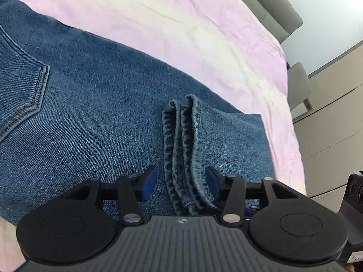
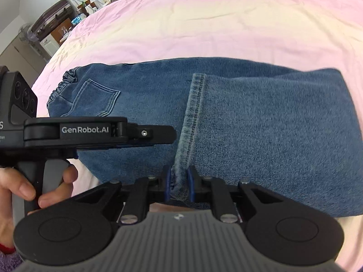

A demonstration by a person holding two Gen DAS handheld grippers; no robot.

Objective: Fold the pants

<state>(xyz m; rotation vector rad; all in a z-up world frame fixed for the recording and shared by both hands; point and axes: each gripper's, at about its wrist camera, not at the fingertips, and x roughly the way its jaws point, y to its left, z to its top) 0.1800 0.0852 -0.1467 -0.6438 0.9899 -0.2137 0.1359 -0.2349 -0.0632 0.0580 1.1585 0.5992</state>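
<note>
Blue denim pants (image 2: pixel 261 122) lie folded on a pink bed sheet (image 2: pixel 226 22), with the leg ends laid over the seat part. A back pocket (image 2: pixel 95 99) and the elastic waistband (image 2: pixel 61 86) show at the left. In the left wrist view the pants (image 1: pixel 90 117) fill the middle, and the stacked leg hems (image 1: pixel 183 149) stand between the fingers of my left gripper (image 1: pixel 181 181), which is open around them. My right gripper (image 2: pixel 179 181) is shut on the near end of the hem (image 2: pixel 192 113). The left gripper's side (image 2: pixel 90 133) shows in the right wrist view, held by a hand.
The pink sheet (image 1: pixel 204 34) covers the bed all around the pants. A grey headboard (image 1: pixel 272 4) and pale cabinets (image 1: pixel 335 113) stand beyond the bed in the left wrist view. A dresser with clutter (image 2: pixel 56 22) stands far left in the right wrist view.
</note>
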